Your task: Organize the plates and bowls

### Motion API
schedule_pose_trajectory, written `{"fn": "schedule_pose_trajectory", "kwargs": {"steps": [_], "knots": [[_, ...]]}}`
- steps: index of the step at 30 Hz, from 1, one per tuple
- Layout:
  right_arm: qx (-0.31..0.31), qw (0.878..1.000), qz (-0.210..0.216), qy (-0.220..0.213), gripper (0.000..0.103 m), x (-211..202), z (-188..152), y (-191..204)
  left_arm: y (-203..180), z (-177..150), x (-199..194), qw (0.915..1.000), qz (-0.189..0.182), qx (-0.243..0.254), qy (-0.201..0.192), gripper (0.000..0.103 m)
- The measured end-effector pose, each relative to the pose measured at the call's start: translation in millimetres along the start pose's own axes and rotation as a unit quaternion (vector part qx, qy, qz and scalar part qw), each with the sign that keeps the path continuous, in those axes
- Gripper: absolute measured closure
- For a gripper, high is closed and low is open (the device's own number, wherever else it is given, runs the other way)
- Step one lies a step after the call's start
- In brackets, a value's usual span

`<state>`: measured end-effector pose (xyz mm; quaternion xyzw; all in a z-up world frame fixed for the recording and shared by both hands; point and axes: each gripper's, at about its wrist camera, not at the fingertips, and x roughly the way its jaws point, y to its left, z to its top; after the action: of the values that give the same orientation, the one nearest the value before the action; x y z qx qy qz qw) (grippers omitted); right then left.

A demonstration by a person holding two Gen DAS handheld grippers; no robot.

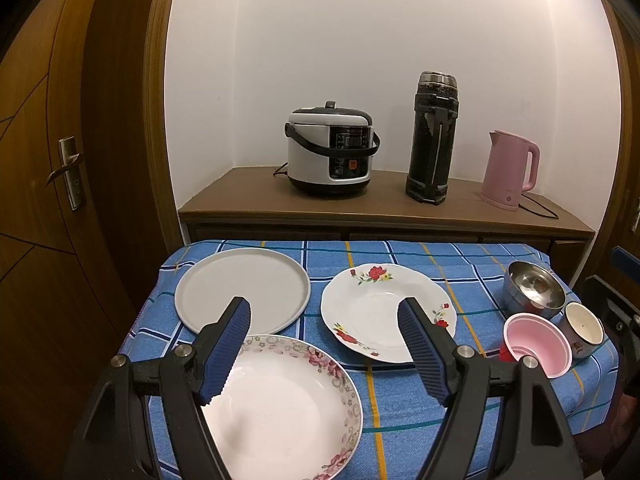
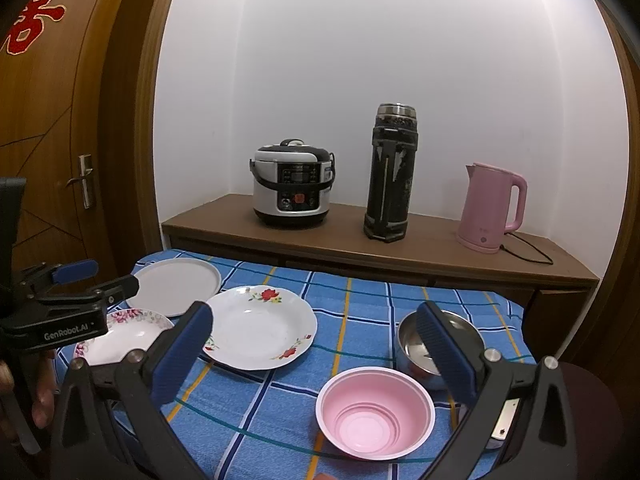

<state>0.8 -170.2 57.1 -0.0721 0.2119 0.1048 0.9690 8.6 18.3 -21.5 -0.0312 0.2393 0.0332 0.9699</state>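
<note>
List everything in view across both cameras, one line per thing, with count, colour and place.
Plain plate: 1, pale grey, far left of table.
Red-flower plate: 1, white, table middle.
Pink-flower plate: 1, white, near left, under left tool.
Steel bowl: 1, silver, right side.
Pink bowl: 1, pink, near right.
Cup: 1, white with floral print, right edge.
Tablecloth: 1, blue check, over table.
Rice cooker: 1, white and black, on sideboard.
Flask: 1, black, tall, on sideboard.
Kettle: 1, pink, on sideboard.
Sideboard: 1, brown, behind table.
Door: 1, brown, left.
Left tool: black with blue pads, open.
Right tool: same, open.
</note>
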Motion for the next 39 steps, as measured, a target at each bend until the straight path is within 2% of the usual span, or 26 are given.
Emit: {"fn": "schedule_pose_trajectory", "kwargs": {"steps": [14, 26, 31, 39], "knots": [[0.003, 1.000, 0.019, 0.009, 0.000, 9, 5, 6, 1, 0, 1, 1.0000, 0.003, 0.002, 0.000, 0.025], [-0.012, 0.998, 0.059, 0.036, 0.001, 34, 2, 37, 30, -9, 8, 0.9995, 0.015, -0.023, 0.016, 0.025], [-0.019, 0.995, 0.081, 0.058, 0.009, 50, -4, 53, 47, -20, 7, 0.9989, 0.032, -0.027, 0.020, 0.025], [-0.039, 0.986, 0.128, 0.101, 0.026, 79, -20, 83, 82, -46, 17, 0.9956, 0.049, -0.061, 0.051, 0.025]]}}
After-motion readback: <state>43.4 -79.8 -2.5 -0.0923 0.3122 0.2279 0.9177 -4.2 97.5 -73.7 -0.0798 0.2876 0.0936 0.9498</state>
